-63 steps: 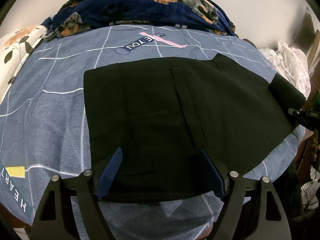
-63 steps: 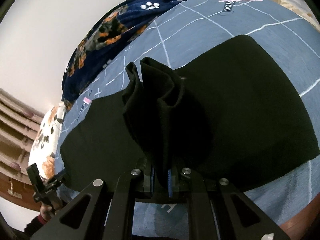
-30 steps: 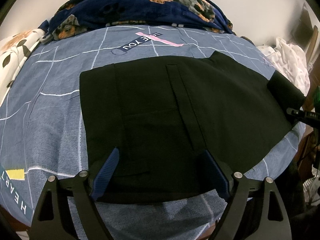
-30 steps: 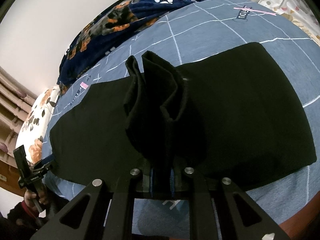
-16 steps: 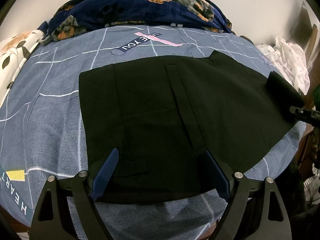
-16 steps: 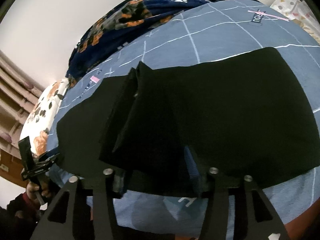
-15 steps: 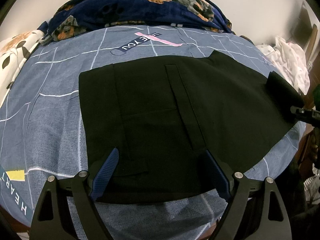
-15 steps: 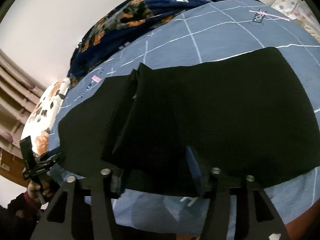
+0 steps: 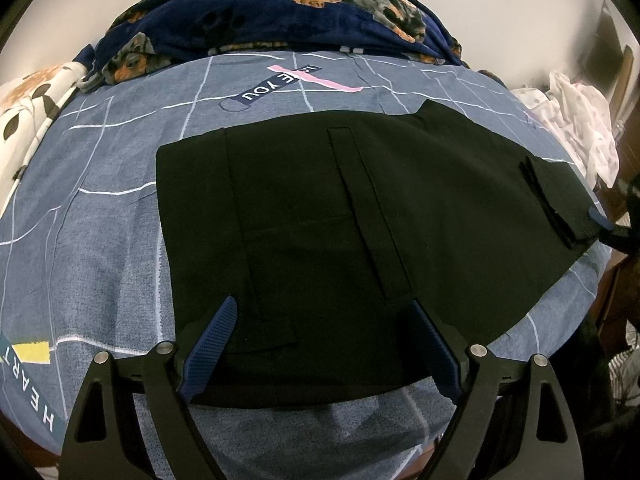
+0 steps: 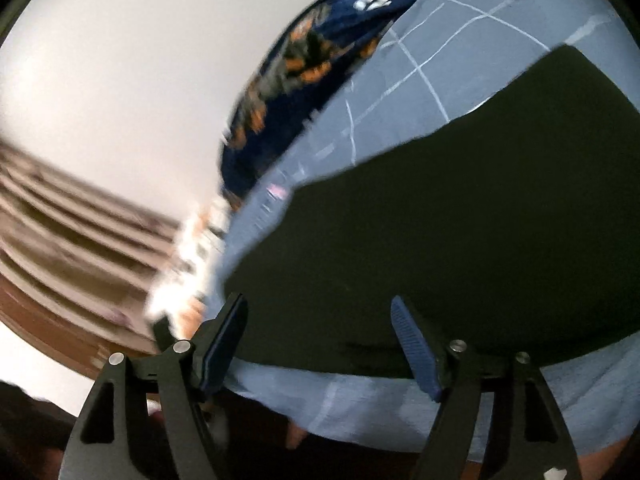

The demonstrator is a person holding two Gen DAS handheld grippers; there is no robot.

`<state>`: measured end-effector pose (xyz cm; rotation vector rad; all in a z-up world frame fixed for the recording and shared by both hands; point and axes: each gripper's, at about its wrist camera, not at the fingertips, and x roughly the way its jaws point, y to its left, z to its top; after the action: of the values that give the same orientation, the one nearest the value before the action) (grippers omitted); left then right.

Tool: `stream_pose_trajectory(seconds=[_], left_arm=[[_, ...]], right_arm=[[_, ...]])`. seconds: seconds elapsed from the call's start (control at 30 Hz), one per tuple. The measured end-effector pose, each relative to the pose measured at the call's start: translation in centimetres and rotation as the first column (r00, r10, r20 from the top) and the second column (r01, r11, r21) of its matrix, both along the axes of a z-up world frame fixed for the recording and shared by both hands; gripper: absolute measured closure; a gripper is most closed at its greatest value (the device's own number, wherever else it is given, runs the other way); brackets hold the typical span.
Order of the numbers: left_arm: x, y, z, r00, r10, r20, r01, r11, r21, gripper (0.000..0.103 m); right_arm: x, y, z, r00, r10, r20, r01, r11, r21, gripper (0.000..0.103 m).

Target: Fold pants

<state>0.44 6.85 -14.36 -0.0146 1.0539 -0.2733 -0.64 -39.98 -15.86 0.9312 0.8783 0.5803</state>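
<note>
Black pants (image 9: 320,216) lie flat across a blue bedsheet (image 9: 100,208), waistband at the left, with a folded-over leg end (image 9: 556,196) resting on them at the far right. My left gripper (image 9: 320,320) hovers open over the pants' near edge, nothing between its blue pads. In the blurred right wrist view the pants (image 10: 460,216) spread flat ahead. My right gripper (image 10: 320,316) is opening above their near edge; no cloth is between its pads. Part of that gripper (image 9: 616,224) shows at the far right of the left wrist view.
A navy dog-print blanket (image 9: 280,12) is piled along the bed's far side against the wall. A floral pillow (image 9: 28,104) lies far left, a white patterned cloth (image 9: 576,120) far right. Brown wooden slats (image 10: 60,240) stand beside the bed.
My right gripper opened and let go of the bunched pant-leg end, which now lies flat on the pants. That gripper then swung and rolled, blurring its view. The left gripper stayed still.
</note>
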Motion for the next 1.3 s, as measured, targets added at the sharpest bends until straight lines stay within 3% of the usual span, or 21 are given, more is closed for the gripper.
stream_pose_trajectory(seconds=[0.07,0.17,0.43,0.57,0.67,0.9,0.97,1.13,1.3], left_arm=[[0.0,0.0,0.0,1.000,0.001,0.000,-0.001,1.000,0.001,0.016],[0.0,-0.1,0.0,1.000,-0.001,0.001,0.001,1.000,0.003,0.016],[-0.1,-0.2,0.1,1.000,-0.007,0.003,0.007,1.000,0.008,0.015],[-0.1,-0.2,0.0,1.000,-0.006,0.002,0.006,1.000,0.008,0.015],[-0.1,-0.2,0.0,1.000,-0.008,0.001,0.008,1.000,0.005,0.015],[0.0,-0.5,-0.2,1.000,-0.025,0.008,0.025,1.000,0.015,0.010],[-0.1,-0.4,-0.2,1.000,-0.029,0.009,0.029,0.999,0.012,0.010],[0.1,0.0,-0.2,1.000,-0.023,0.007,0.023,1.000,-0.008,0.010],[0.1,0.1,-0.2,1.000,-0.024,0.007,0.024,1.000,-0.011,0.010]], right_arm=[[-0.1,-1.2,-0.3,0.999,-0.047,-0.011,0.048,0.997,0.056,0.030],[0.0,-1.3,-0.3,0.998,-0.063,-0.017,0.064,0.996,0.056,0.030],[0.9,1.6,-1.4,0.999,0.019,-0.050,-0.018,1.000,0.021,0.031],[0.7,1.9,-2.6,0.994,0.042,-0.100,-0.027,0.989,0.147,0.031],[-0.5,1.7,-3.3,0.984,0.039,-0.176,0.016,0.954,0.299,0.031],[-1.8,1.7,-4.1,0.960,-0.018,-0.278,0.075,0.978,0.196,0.031],[-1.7,1.7,-4.8,0.954,-0.031,-0.298,0.097,0.973,0.208,0.031],[-1.5,1.8,-4.7,0.949,-0.084,-0.304,0.142,0.974,0.174,0.031],[-2.4,2.1,-5.1,0.910,-0.220,-0.352,0.291,0.942,0.165,0.033]])
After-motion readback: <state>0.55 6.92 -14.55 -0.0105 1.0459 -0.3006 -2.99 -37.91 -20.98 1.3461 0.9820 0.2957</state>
